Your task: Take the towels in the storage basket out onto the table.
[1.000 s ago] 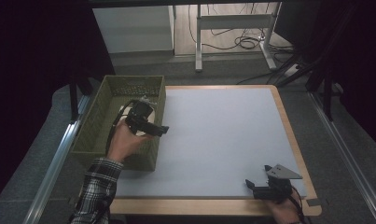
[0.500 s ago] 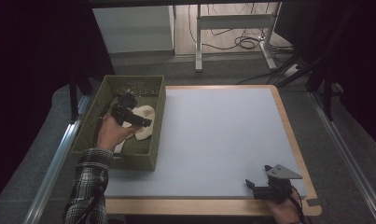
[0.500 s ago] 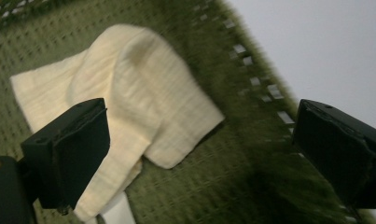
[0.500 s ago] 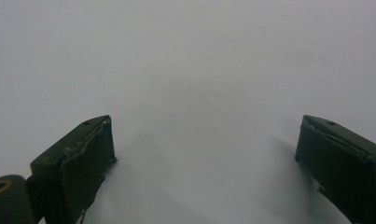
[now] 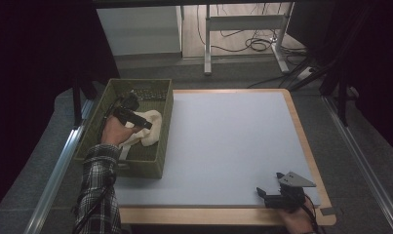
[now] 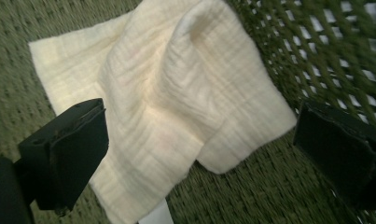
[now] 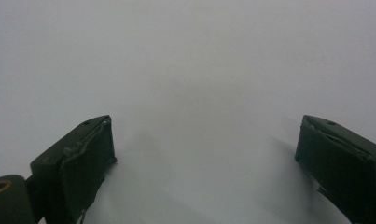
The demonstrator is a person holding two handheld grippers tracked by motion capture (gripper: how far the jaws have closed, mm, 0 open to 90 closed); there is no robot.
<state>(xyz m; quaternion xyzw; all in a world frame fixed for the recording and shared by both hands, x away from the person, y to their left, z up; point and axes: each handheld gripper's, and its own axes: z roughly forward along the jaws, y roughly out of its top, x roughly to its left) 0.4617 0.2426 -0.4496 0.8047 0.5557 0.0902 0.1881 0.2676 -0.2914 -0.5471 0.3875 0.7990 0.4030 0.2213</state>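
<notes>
A cream cloth (image 5: 149,127) lies crumpled on the floor of a green woven basket (image 5: 161,151) at the left of the table. My left gripper (image 5: 146,124) hovers inside the basket just over the cloth. In the left gripper view the cloth (image 6: 176,102) lies folded between the wide-apart jaws of that gripper (image 6: 199,154), which is open and holds nothing. My right gripper (image 5: 260,193) rests at the table's front right corner, open over the bare white mat (image 7: 190,70).
The white mat (image 5: 233,141) covers most of the wooden-edged table (image 5: 301,131). The basket's mesh wall (image 6: 330,60) rises close on the right of the left gripper. A metal rail (image 5: 57,170) runs along the table's left side. Cables and a stand lie on the floor beyond.
My left gripper has moved from the basket's right rim back and down into the basket, over the cloth. The right gripper has stayed put.
</notes>
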